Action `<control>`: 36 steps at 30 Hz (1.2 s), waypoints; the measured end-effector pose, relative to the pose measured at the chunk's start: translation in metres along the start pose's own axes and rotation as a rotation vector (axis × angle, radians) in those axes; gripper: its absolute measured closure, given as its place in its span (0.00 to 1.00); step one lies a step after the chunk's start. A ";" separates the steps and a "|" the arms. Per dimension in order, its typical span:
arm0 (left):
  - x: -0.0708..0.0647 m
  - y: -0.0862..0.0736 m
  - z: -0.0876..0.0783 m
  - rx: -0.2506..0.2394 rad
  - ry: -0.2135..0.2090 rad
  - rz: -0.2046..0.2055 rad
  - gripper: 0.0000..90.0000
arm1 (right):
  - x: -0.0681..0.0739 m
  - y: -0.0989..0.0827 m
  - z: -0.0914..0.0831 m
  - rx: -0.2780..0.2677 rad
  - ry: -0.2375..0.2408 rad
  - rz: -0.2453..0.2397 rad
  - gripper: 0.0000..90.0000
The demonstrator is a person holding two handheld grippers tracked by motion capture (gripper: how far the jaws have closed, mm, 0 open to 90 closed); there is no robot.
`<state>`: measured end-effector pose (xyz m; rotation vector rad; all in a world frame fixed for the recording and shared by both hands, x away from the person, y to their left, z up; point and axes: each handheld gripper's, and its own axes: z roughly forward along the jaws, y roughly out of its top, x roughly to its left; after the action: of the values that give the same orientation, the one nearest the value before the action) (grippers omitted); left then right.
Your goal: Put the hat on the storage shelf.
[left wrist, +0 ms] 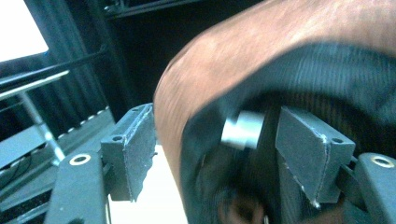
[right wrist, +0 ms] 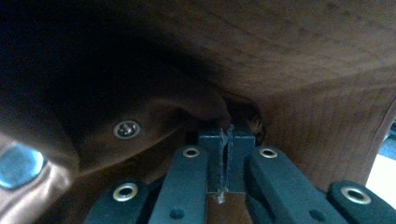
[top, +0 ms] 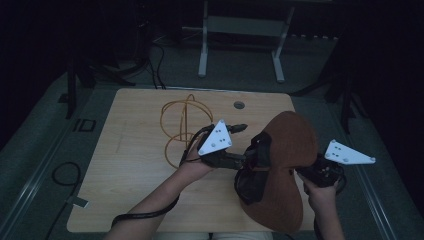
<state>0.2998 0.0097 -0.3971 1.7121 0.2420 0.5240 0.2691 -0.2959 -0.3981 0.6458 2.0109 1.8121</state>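
Right gripper [right wrist: 227, 140] jaws pinch brown bag [top: 290, 150]; left gripper [left wrist: 215, 149] jaws gape.

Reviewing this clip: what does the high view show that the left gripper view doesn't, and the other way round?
High view alone: the wooden table, an orange cable coiled on it, both hands, and the right claw at the brown garment's edge. Left gripper view alone: its two pads standing apart, with a silver snap on the garment's dark lining between them. Both share the garment and the left claw at its lining.
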 end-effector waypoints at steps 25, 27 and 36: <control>-0.006 -0.089 -0.090 0.148 0.101 -0.078 0.33 | -0.039 0.047 0.010 -0.041 -0.105 0.006 0.98; -0.008 -0.099 -0.098 0.157 0.103 -0.099 0.33 | -0.040 0.051 0.015 -0.040 -0.105 0.006 0.98; -0.011 -0.136 -0.133 0.187 0.161 -0.160 0.33 | -0.049 0.065 0.045 -0.032 -0.098 0.011 0.98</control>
<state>0.2453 0.1497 -0.5142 1.8136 0.5542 0.5345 0.3406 -0.2802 -0.3406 0.7234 1.9151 1.7788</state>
